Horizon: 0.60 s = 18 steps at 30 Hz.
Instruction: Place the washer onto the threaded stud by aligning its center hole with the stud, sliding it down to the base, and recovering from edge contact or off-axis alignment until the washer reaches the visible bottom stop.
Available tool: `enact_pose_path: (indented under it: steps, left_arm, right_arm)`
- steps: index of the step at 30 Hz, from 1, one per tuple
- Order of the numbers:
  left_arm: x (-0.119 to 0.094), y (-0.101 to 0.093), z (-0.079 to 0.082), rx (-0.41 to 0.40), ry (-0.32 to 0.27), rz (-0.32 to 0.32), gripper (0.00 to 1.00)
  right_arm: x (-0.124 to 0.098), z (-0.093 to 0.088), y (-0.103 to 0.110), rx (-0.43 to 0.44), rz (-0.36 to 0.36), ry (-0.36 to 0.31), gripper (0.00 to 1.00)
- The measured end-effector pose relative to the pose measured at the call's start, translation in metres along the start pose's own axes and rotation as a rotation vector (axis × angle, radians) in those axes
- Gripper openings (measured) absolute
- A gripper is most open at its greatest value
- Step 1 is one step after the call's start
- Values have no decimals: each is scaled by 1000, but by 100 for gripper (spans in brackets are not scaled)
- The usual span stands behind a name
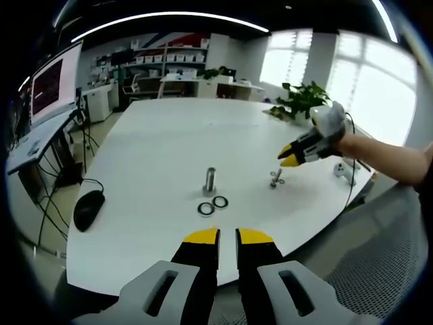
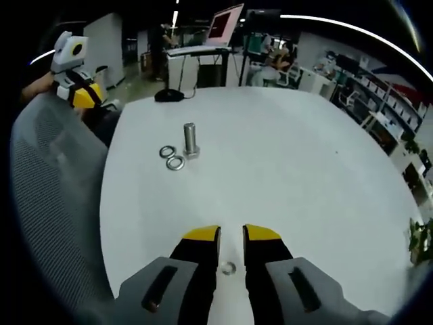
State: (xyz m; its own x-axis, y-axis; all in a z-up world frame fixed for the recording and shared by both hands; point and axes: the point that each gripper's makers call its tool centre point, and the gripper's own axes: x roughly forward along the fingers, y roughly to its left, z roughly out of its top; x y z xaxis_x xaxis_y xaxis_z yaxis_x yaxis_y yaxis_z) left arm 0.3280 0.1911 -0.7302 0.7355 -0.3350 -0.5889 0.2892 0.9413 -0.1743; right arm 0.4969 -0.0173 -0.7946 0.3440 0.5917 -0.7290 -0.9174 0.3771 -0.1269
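Note:
A short threaded stud [image 1: 210,181] stands upright on the white table [image 1: 155,135], with two washers [image 1: 212,206] lying flat side by side just in front of it. My left gripper [image 1: 228,237] hovers near the table's front edge, its jaws slightly apart with nothing between them. My right gripper [image 1: 291,156], held by a hand, hangs above a small metal piece [image 1: 275,178] to the right of the stud. In the right gripper view, the stud [image 2: 190,140] and washers [image 2: 171,157] lie ahead. That small piece [image 2: 228,269] sits on the table below the open right gripper [image 2: 231,235].
A black mouse [image 1: 88,206] lies at the table's left edge, and a white object [image 1: 344,169] at its right edge. A potted plant [image 1: 304,100] stands at the far side. A mesh chair [image 2: 54,203] is beside the table. The left gripper [image 2: 78,91] shows beyond it.

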Motion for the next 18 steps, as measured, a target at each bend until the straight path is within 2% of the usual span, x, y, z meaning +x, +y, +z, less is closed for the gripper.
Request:
enact_pose_path:
  steps: [12,18]
  left_arm:
    - [0,0,0,-2,-3,0,7]
    - [0,0,1,-2,-5,0,7]
  right_arm:
    - [1,-18,-11,44,-41,46,16]
    - [6,-33,-10,65,-32,90,16]
